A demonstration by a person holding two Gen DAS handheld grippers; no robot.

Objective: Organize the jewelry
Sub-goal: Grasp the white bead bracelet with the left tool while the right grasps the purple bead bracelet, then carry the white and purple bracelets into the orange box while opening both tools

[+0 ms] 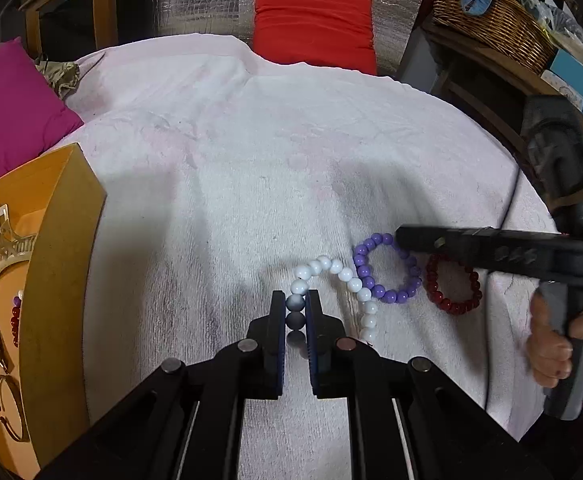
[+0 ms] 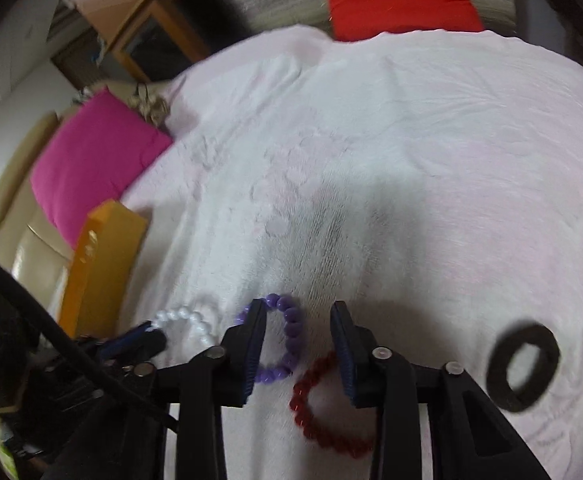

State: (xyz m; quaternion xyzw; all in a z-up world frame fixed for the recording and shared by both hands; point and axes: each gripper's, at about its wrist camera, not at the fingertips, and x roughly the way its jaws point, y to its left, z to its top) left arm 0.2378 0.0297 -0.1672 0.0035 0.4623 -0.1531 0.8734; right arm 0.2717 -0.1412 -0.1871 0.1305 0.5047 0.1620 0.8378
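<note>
A white bead bracelet (image 1: 341,274) lies on the white towel (image 1: 231,168). My left gripper (image 1: 295,304) is shut on its near beads. A purple bead bracelet (image 1: 387,296) touches it on the right, and a dark red bead bracelet (image 1: 451,306) lies further right. My right gripper (image 2: 297,316) is open just above the purple bracelet (image 2: 291,332) and the red bracelet (image 2: 311,420), both between its fingers. The white bracelet (image 2: 189,316) shows at its left, held by the left gripper (image 2: 147,334). The right gripper's fingers (image 1: 451,242) reach in from the right.
An orange jewelry box (image 1: 51,280) stands at the left with several pieces inside. A black ring-shaped bangle (image 2: 523,364) lies right of the right gripper. A magenta cushion (image 1: 7,112), a red cushion (image 1: 311,20) and a wicker basket (image 1: 491,12) border the towel.
</note>
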